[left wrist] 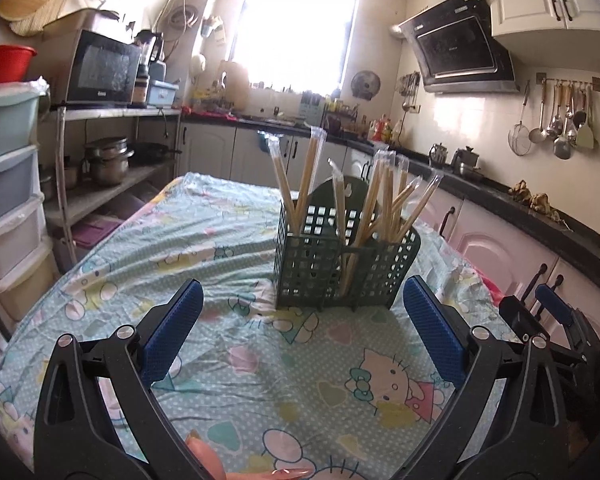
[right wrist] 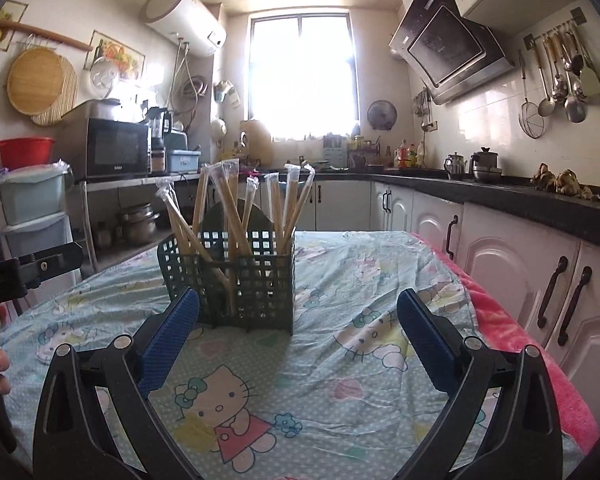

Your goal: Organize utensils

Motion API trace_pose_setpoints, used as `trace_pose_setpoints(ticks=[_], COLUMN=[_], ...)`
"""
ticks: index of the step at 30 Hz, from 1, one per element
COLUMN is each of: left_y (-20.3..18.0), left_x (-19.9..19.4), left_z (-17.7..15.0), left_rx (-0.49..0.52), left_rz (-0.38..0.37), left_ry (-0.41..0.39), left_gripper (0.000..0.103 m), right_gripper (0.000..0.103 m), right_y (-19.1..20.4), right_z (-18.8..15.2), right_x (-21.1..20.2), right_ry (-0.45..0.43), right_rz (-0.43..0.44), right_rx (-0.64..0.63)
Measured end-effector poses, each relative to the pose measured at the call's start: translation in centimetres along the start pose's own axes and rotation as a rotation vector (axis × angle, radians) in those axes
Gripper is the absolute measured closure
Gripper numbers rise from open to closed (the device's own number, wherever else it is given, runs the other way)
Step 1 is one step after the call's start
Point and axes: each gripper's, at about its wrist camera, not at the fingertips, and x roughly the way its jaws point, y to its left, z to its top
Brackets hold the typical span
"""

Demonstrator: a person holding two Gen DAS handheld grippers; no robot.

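Observation:
A dark green mesh utensil holder (left wrist: 342,264) stands on the table and shows in the right wrist view too (right wrist: 236,280). Several wrapped chopstick pairs (left wrist: 384,204) stand upright in its compartments, leaning in different directions, and the right wrist view shows them as well (right wrist: 228,204). My left gripper (left wrist: 300,320) is open and empty, a little in front of the holder. My right gripper (right wrist: 298,324) is open and empty, in front of the holder and to its right. The right gripper also shows at the right edge of the left wrist view (left wrist: 540,312).
The table carries a light blue cartoon-cat cloth (right wrist: 320,380) over a pink blanket (right wrist: 540,352) at its right edge. Counter and white cabinets (right wrist: 520,248) run along the right. A shelf with a microwave (left wrist: 100,68) and plastic drawers (left wrist: 8,200) stand at left.

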Motion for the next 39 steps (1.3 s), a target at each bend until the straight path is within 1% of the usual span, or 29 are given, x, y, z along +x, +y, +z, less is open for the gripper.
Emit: trace_pose_setpoints(ticks=[8, 13, 25, 39], left_y=[0.1, 0.1, -0.1, -0.3], left_x=[-0.2, -0.3, -0.3, -0.4], left_z=[0.0, 0.1, 0.0, 0.0], left_rx=[0.001, 0.003, 0.010, 0.013], left_rz=[0.006, 0.000, 0.003, 0.002], left_ry=[-0.024, -0.024, -0.030, -0.037], left_gripper=[0.011, 0.011, 0.011, 0.011], right_gripper=[0.006, 0.006, 0.006, 0.006], right_y=[0.3, 0.5, 0.7, 0.6], right_z=[-0.1, -0.2, 0.1, 0.2], right_x=[-1.0, -1.0, -1.3, -1.3], right_ry=[-0.028, -0.026, -0.050, -0.050], right_rz=[0.000, 0.007, -0.010, -0.010], right_rx=[0.020, 0.010, 0.013, 0.014])
